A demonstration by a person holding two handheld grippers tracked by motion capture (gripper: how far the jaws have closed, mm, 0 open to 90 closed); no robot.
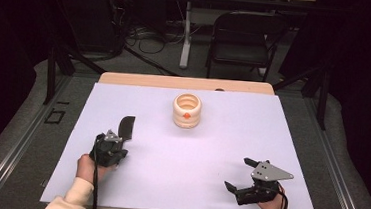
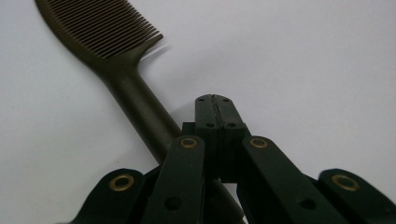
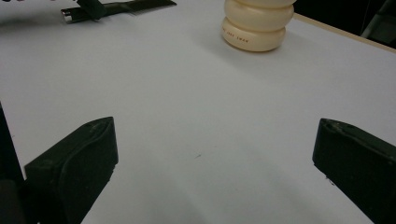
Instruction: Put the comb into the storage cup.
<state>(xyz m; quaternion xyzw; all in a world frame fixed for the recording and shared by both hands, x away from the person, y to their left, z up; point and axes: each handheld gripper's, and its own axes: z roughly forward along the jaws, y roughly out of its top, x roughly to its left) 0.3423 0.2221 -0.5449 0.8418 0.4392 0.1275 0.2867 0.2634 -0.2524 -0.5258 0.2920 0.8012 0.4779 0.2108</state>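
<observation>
Here, in the high view, the left gripper (image 1: 115, 141) sits on the tabletop (image 1: 210, 151) with a comb (image 1: 126, 128) reaching ahead of it toward the cream holder (image 1: 187, 110), likely its destination. In the left gripper view, the jaws are pressed together, the comb's handle (image 2: 144, 112) passing just beside and under them. In the right gripper view, the right gripper (image 3: 210, 163) is spread wide and idle, the holder (image 3: 256, 23) well ahead.

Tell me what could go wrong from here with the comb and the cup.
The left claw looks shut beside the comb handle rather than around it, so lifting may leave the comb behind. The cream ringed cup stands free on the white table; a long comb dropped in could tip it.
</observation>
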